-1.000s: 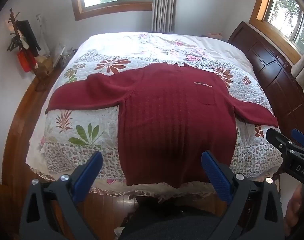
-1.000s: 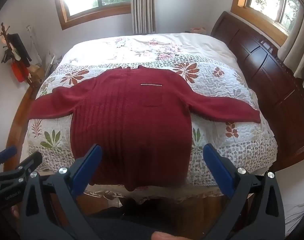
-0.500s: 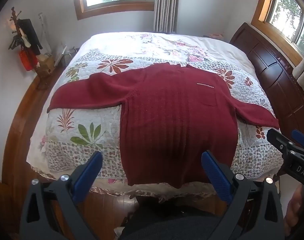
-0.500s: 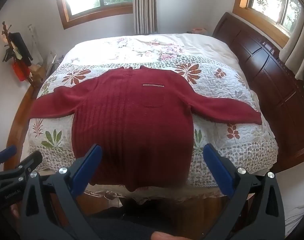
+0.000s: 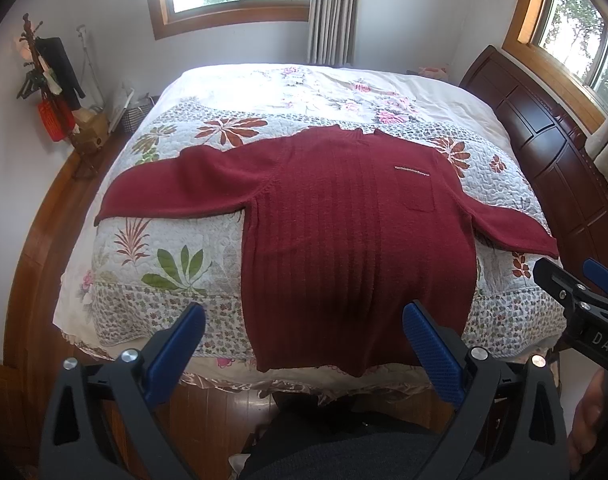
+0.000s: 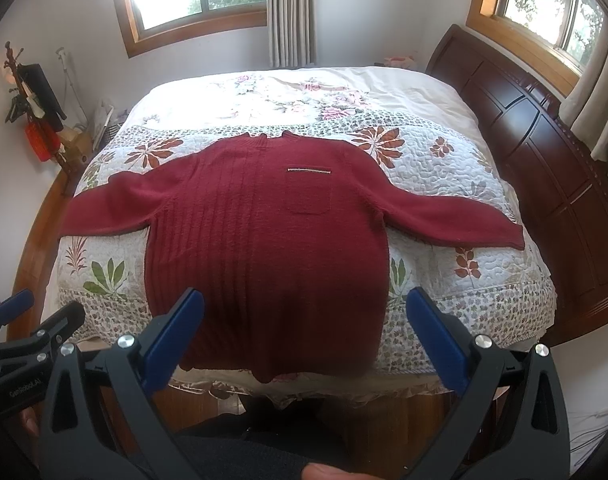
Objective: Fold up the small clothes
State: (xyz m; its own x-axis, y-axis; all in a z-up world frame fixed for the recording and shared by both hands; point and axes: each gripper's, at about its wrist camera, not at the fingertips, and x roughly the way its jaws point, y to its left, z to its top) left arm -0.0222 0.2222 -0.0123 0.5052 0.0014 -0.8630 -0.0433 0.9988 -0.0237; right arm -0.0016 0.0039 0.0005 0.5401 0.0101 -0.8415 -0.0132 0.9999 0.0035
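Left wrist view: your left gripper [image 5: 304, 338] gapes wide and empty, poised above the dark red ribbed knit sweater [image 5: 355, 240] spread flat on the floral quilted bed [image 5: 168, 260].

Right wrist view: your right gripper [image 6: 305, 322] is equally spread, holding nothing, near the hem, sleeves outstretched for folding.

Dark red ribbed sweater [image 5: 355, 240] [image 6: 268, 240] lying flat mid-frame, sleeves spreading L & R, hem hanging over near edge.

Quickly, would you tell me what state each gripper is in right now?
Left gripper: open, holding nothing, short of the sweater.
Right gripper: open, holding nothing.
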